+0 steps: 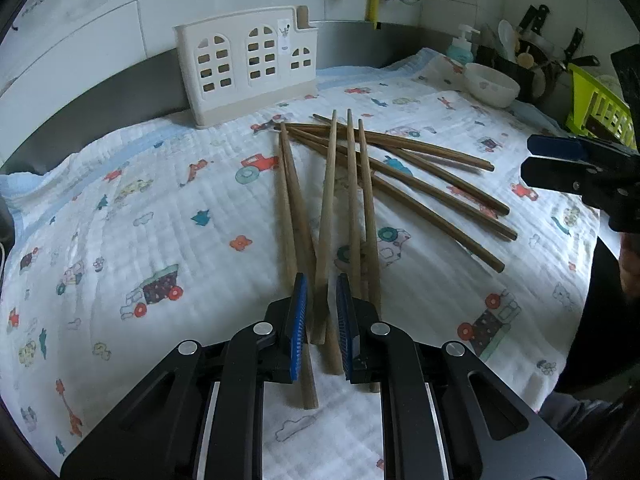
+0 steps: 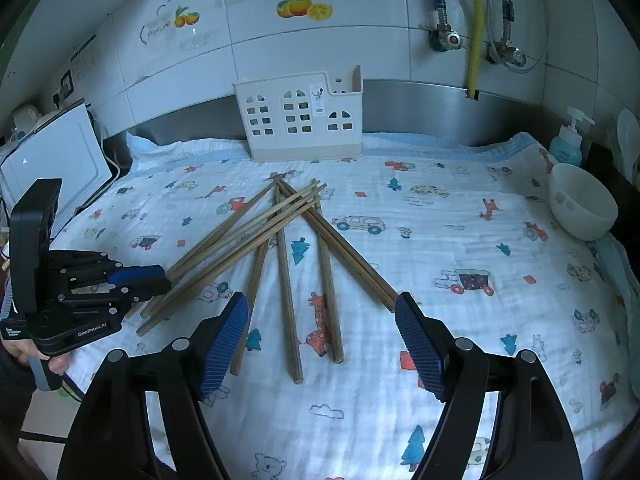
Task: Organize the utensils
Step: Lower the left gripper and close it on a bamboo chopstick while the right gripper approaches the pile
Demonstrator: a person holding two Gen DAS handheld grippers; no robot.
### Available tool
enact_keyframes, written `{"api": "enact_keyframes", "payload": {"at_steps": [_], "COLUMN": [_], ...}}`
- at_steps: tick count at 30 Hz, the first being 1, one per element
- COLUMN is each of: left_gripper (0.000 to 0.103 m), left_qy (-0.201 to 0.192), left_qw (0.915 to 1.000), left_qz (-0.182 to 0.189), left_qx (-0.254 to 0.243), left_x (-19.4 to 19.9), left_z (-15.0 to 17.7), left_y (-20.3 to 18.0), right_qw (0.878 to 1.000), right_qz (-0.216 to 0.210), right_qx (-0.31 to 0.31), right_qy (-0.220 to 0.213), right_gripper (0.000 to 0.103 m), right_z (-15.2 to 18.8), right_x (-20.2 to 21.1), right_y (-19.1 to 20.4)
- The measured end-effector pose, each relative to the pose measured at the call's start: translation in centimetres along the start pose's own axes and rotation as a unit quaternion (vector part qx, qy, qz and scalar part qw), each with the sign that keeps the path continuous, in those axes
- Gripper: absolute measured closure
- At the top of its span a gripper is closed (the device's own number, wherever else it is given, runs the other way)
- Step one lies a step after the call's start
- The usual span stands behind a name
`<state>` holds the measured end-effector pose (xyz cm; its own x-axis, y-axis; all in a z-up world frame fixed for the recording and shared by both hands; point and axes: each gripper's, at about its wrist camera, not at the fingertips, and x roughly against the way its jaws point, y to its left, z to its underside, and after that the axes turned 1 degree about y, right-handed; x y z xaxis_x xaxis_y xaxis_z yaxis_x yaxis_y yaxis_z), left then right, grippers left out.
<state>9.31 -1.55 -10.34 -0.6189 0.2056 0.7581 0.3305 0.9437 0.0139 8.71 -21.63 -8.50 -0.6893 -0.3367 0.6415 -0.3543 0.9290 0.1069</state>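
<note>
1. Left wrist view. The left gripper [image 1: 322,300] sits at 6 o'clock, its blue pads [image 1: 301,312] drawn close around the near ends of the wooden chopsticks [image 1: 352,184]; one stick runs between the pads, but actual contact cannot be told. The chopsticks fan across the printed cloth [image 1: 140,220], tips converging toward 12 o'clock. The white utensil holder [image 1: 244,68] stands upright at 11 o'clock against the wall. At 2 o'clock appear a white bowl [image 1: 490,84], a soap bottle [image 1: 462,46] and a green rack [image 1: 600,112] with kitchen tools behind, the latter shown only here. The right gripper [image 1: 536,160] enters at 3 o'clock; its jaw gap here looks narrow.

2. Right wrist view. The right gripper [image 2: 322,320] at 6 o'clock is released, jaws spread wide above the cloth [image 2: 480,240], grasping nothing. The chopsticks [image 2: 288,248] lie at centre, the holder [image 2: 300,116] at 12 o'clock, well apart from them. The left gripper [image 2: 160,280] shows side-on at 9 o'clock, level with the stick ends. A white appliance [image 2: 56,164] at 10 o'clock appears only here.
</note>
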Motion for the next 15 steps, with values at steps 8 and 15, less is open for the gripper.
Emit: {"api": "enact_keyframes", "payload": {"at_steps": [8, 15], "left_gripper": [0.089, 0.097], "left_qy": [0.003, 0.006], "left_qw": [1.0000, 0.9999], "left_qz": [0.005, -0.008], "left_qx": [-0.008, -0.010], "left_x": [-0.28, -0.53], "left_z": [0.12, 0.11], "left_y": [-0.14, -0.21], "right_qw": [1.000, 1.000], "right_qz": [-0.001, 0.000], "right_qx": [-0.001, 0.000], "right_qy": [0.000, 0.001], "right_gripper": [0.030, 0.030], "right_z": [-0.02, 0.03], "right_x": [-0.06, -0.02], "right_y": [0.00, -0.07]}}
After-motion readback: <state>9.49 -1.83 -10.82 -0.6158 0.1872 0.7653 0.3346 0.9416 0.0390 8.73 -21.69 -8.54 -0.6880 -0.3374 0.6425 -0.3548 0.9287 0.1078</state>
